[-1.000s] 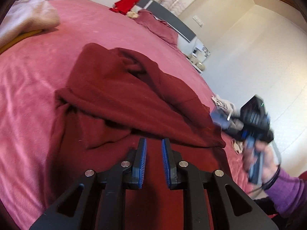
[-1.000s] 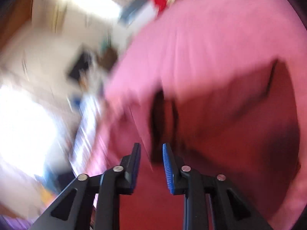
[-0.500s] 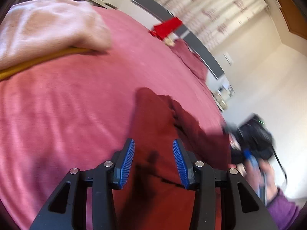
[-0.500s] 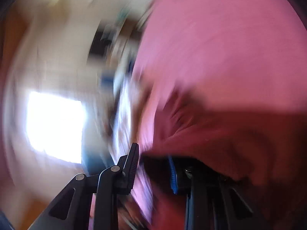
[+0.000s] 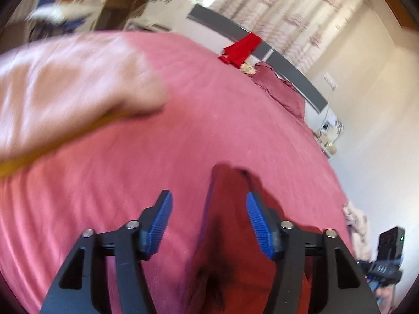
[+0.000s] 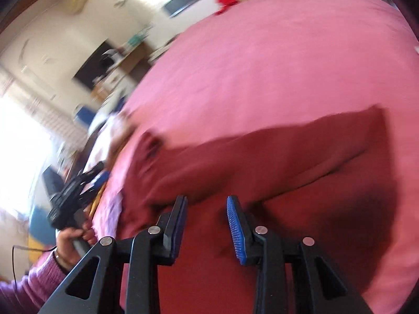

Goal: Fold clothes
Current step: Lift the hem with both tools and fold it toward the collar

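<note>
Left gripper [image 5: 209,218]: jaws spread wide, nothing between the blue pads [image 5: 258,222]; hangs over the near end of the garment [image 5: 230,209]. Seen from the right wrist as a blurred black tool [image 6: 72,198] at the bed's edge, gripped by a hand [image 6: 70,240] in a purple sleeve [image 6: 31,285].

Right gripper [image 6: 207,225]: jaws parted, empty, low over the cloth. Seen from the left wrist at the far right edge as a black body with a green light [image 5: 390,246].

Garment: dark red, lying crumpled on the bed [image 5: 209,120]. In the right wrist view it spreads across the lower frame, one straight edge running up to the right and a bunched fold at its left end; whether either gripper touches the cloth cannot be told.

Bed: pink cover, mostly bare beyond the garment.

Around:
- pale pink cloth pile [image 5: 65,83] on the left, over a yellow item [image 5: 39,154], blurred;
- bright red cloth [image 5: 241,49] draped on the grey headboard [image 5: 293,70];
- maroon pillow [image 5: 282,91] below it;
- small light cloth [image 5: 356,217] at the bed's right edge;
- curtains [image 5: 288,10] and cluttered furniture [image 6: 110,62] behind, blurred.
</note>
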{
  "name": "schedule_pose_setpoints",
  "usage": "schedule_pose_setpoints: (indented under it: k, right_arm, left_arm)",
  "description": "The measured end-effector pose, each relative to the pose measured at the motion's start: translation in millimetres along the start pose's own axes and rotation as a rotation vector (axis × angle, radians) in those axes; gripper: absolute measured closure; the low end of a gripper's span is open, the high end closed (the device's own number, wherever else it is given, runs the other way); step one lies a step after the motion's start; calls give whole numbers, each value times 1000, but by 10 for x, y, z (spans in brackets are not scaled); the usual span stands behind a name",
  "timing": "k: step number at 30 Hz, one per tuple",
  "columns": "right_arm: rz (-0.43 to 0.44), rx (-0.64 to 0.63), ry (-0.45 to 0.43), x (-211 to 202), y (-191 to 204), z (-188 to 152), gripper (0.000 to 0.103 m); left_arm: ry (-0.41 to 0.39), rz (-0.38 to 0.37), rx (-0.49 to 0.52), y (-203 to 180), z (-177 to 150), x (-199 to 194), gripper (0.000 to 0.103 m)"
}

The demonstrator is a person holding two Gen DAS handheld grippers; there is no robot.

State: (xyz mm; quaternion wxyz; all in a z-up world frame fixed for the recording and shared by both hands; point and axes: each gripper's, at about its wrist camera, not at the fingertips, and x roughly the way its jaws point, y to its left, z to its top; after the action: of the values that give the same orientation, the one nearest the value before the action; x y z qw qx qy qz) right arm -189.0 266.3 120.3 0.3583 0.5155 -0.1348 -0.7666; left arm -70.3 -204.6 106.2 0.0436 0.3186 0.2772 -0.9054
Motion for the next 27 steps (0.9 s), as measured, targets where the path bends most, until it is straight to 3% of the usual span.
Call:
schedule_pose_setpoints:
  k: [3, 7, 11, 16, 17, 22, 26, 27]
  right_arm:
    - [-37, 156, -38, -106, -450, 198, 69]
    - [-137, 199, -52, -201, -760, 466, 69]
    - [-262, 249, -81, -244, -1015, 588, 69]
    - [-260, 288, -93, -229, -1202, 716, 71]
    - [-273, 283, -93, -213, -1200, 741, 71]
    - [-442, 197, -122, -281, -1092, 750, 68]
    - [-321, 220, -16, -135, -1228, 733, 65]
    - [-297, 210, -24, -119, -1213, 747, 65]
  left_arm:
    - [85, 74, 162, -202, 232, 355, 28]
    - [186, 165, 353, -314, 379, 755, 28]
    - [292, 223, 452, -250, 351, 1099, 24]
    - [223, 284, 431, -227, 243, 1193, 11]
    - [210, 304, 425, -219, 228, 1193, 2]
    - [149, 379, 359, -143, 150, 1160, 0]
    - [103, 420, 349, -149, 70, 1121, 0]
    - [92, 430, 346, -150, 50, 1111, 0]
